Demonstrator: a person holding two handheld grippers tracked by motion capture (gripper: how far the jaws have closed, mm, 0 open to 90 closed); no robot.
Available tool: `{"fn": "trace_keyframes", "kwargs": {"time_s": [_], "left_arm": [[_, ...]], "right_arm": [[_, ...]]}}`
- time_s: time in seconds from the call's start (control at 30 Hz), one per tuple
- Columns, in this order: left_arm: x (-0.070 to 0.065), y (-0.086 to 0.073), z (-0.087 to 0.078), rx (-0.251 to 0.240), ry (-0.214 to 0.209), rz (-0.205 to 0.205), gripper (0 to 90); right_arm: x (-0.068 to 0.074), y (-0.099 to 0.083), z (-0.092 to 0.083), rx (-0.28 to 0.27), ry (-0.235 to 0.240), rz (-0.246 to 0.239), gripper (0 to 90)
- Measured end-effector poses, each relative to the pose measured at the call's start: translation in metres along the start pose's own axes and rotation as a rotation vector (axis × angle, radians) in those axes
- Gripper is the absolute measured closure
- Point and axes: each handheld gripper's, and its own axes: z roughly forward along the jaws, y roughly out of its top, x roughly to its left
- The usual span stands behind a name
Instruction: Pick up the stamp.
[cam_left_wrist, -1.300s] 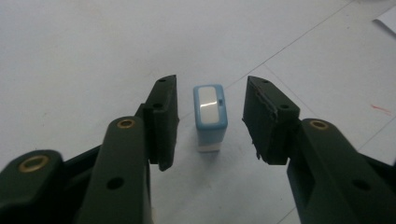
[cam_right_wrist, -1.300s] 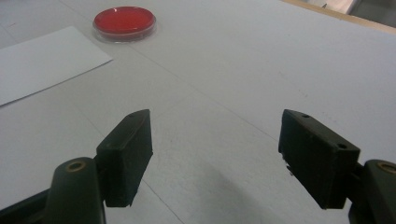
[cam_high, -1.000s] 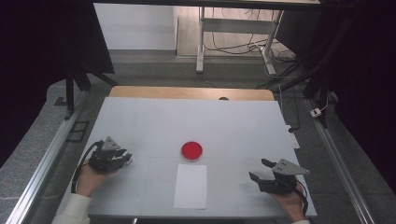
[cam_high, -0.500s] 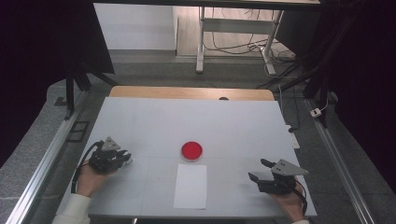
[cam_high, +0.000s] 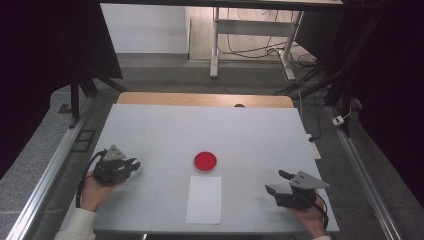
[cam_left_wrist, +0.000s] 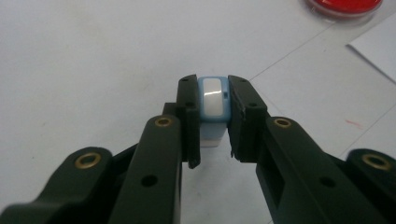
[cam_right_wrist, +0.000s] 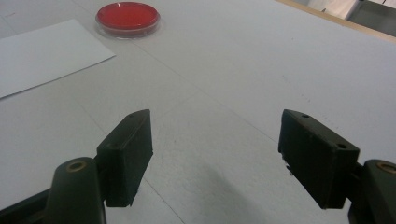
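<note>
- High view: grey floor and a metal stand lie beyond the white table (cam_high: 210, 130)
- paper sheet (cam_high: 204, 199) lies just beside the red dish (cam_high: 205, 161)
- left gripper (cam_high: 131, 166) clamps a small blue-and-white block (cam_left_wrist: 212, 100) at the table's left
- right gripper (cam_high: 278, 182) stands open, nothing between its jaws

Glossy pale-blue plastic block (cam_left_wrist: 214, 105), matt white table (cam_high: 165, 131), matt paper sheet (cam_high: 204, 199).

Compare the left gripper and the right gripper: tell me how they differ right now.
The left gripper is shut on a small blue-and-white block; the right gripper is open with nothing between its jaws. In the high view, the left sits farther from the white paper sheet. Both are hand-held with black jaws.
</note>
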Motion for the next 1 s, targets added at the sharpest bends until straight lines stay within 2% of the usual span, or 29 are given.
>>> {"fn": "trace_keyframes", "kwargs": {"time_s": [0.2,0.43,0.9,1.0], "left_arm": [[-0.003,0.004,-0.005,-0.038,-0.015,-0.009,75.2],[-0.008,0.008,-0.009,-0.08,-0.045,-0.02,75.2],[-0.018,0.016,-0.016,-0.158,-0.112,-0.043,75.2],[-0.022,0.02,-0.015,-0.168,-0.118,-0.035,75.2]], "right_arm": [[0.001,0.0,0.001,-0.006,0.004,0.001,25.6],[0.002,0.001,0.0,0.002,-0.012,-0.02,25.7],[0.004,0.002,0.0,-0.007,-0.016,-0.027,26.3],[0.005,0.002,0.0,-0.008,-0.018,-0.026,26.4]]}}
